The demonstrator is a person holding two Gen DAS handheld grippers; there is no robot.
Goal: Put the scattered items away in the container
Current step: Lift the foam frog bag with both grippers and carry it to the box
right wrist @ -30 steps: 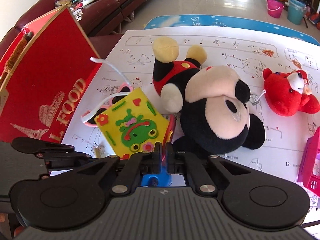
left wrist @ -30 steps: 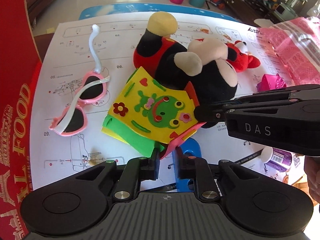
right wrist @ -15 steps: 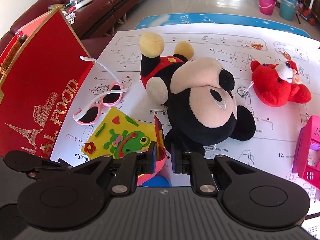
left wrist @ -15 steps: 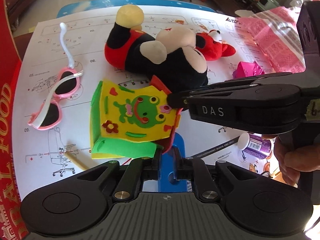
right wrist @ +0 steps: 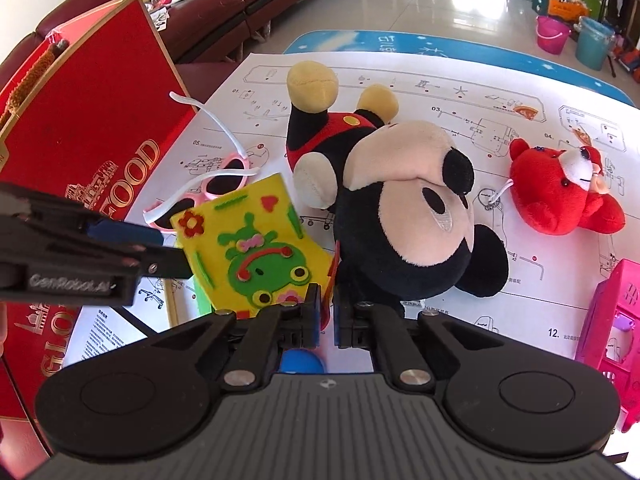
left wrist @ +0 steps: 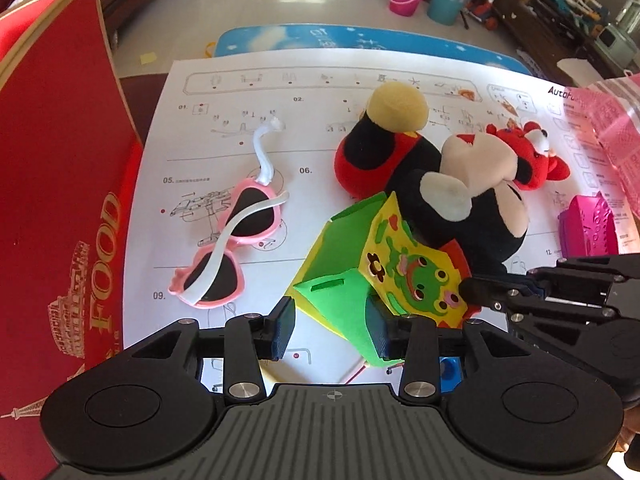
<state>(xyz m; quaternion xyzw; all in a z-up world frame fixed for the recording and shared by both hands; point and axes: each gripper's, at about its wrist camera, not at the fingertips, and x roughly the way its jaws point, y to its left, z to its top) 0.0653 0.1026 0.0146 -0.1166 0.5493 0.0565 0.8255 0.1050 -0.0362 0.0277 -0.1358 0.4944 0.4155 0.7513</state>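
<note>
Right claw (right wrist: 327, 316) clamps the foam frog box (right wrist: 248, 248) by its red edge, holding it up off the tabletop (right wrist: 440, 88). Left claw (left wrist: 330, 328) is opening, green side between its pads, no grip. Red container (left wrist: 60, 200) stands at left.

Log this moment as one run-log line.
right gripper: shut on red edge of yellow-green foam frog box | left gripper: jaws opening, green box corner between | red cardboard container: box not yet in

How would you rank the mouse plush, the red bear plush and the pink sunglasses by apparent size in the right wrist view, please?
1. mouse plush
2. red bear plush
3. pink sunglasses, though the foam box partly hides them, so this last placing is unsure.
</note>
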